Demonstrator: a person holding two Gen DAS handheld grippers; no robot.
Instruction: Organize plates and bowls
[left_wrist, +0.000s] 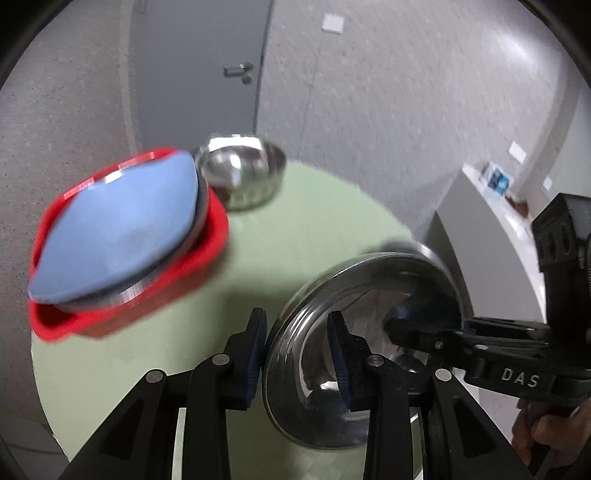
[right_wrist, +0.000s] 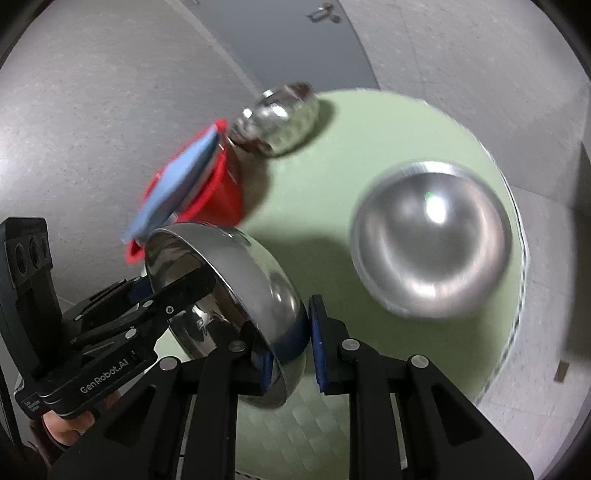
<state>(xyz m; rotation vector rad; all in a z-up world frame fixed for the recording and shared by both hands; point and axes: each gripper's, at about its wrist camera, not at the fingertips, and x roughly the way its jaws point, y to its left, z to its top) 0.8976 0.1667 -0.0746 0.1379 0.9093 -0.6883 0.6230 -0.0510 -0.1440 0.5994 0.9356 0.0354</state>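
Note:
A shiny steel bowl (left_wrist: 369, 295) (right_wrist: 240, 266) hangs tilted above the round green table (left_wrist: 314, 221), held from two sides. My left gripper (left_wrist: 299, 350) is shut on its near rim, one pad outside and one inside. My right gripper (right_wrist: 291, 358) is shut on the opposite wall and shows in the left wrist view as a black arm (left_wrist: 395, 325) reaching into the bowl. The left gripper (right_wrist: 177, 284) also shows at the left of the right wrist view. A blue plate (left_wrist: 122, 229) (right_wrist: 177, 173) lies on a steel plate (left_wrist: 147, 288) in a red tub (left_wrist: 218, 229).
A small steel bowl (left_wrist: 243, 173) (right_wrist: 284, 118) stands behind the red tub (right_wrist: 221, 192). A large steel bowl (right_wrist: 432, 240) sits on the table's right side. A grey door and textured walls lie beyond. A white counter (left_wrist: 480, 221) stands to the right.

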